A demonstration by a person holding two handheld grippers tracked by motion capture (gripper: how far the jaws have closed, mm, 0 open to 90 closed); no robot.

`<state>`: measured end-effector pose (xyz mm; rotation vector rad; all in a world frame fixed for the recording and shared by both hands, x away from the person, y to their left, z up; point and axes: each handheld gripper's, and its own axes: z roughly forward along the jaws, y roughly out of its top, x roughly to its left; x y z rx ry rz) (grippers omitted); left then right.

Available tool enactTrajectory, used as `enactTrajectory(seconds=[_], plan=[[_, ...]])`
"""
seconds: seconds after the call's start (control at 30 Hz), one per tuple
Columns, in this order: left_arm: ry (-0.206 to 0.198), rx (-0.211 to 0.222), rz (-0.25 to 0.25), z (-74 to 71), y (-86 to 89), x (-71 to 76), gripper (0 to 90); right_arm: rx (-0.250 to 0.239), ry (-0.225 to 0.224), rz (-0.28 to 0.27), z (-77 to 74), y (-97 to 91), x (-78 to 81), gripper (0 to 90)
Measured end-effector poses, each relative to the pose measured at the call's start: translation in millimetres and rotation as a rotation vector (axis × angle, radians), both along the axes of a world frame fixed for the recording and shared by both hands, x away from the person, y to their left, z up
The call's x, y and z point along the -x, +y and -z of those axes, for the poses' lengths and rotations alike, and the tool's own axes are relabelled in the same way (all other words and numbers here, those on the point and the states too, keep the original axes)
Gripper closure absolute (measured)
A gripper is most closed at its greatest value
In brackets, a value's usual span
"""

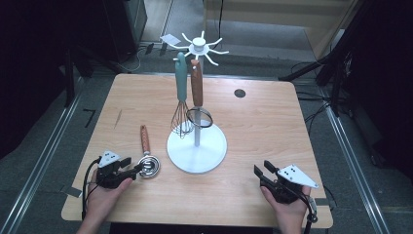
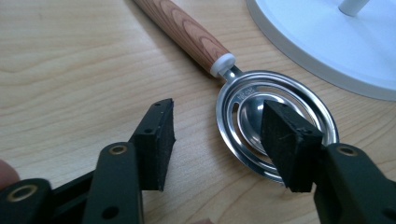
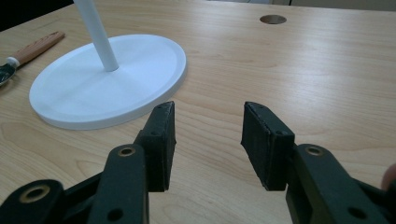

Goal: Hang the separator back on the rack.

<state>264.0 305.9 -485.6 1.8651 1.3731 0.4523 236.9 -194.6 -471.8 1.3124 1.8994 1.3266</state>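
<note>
Left gripper (image 2: pixel 217 140): jaws half-parted over the round steel head of the wood-handled egg separator (image 2: pixel 275 123), nothing yet pinched; one pad above the bowl, one on bare table (image 2: pixel 60 56), placed to take the head. Separator lies flat just beside the white rack base (image 2: pixel 327 42). Right gripper (image 3: pixel 208 142): parted, empty, resting well clear. On the rack hang a teal whisk (image 1: pixel 181 92) and a brown-handled utensil (image 1: pixel 197 90), probably where the separator belongs.
</note>
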Motion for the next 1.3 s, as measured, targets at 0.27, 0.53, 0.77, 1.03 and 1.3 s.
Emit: enactTrajectory(seconds=[0.27,0.53,0.77,1.03,1.3], plan=[[0.019,0.012,0.063,2.6,-3.8,-4.2,64.7,-0.001,0.022,-0.032,7.7,10.7,-4.5,56.7],[0.042,0.039,0.073,2.1,-3.3,1.0,71.8,-0.002,0.026,-0.054,9.7,16.7,-4.4,57.0],[0.050,0.034,0.076,1.6,-6.2,17.4,72.3,-0.002,0.026,-0.072,9.1,22.8,-3.1,57.0],[0.065,0.014,0.143,-0.3,-17.2,34.0,64.1,0.003,0.031,-0.093,10.0,29.0,-3.0,57.0],[0.070,0.081,0.180,2.3,-21.9,31.0,53.3,0.004,0.025,-0.111,9.6,33.3,-1.3,57.0]])
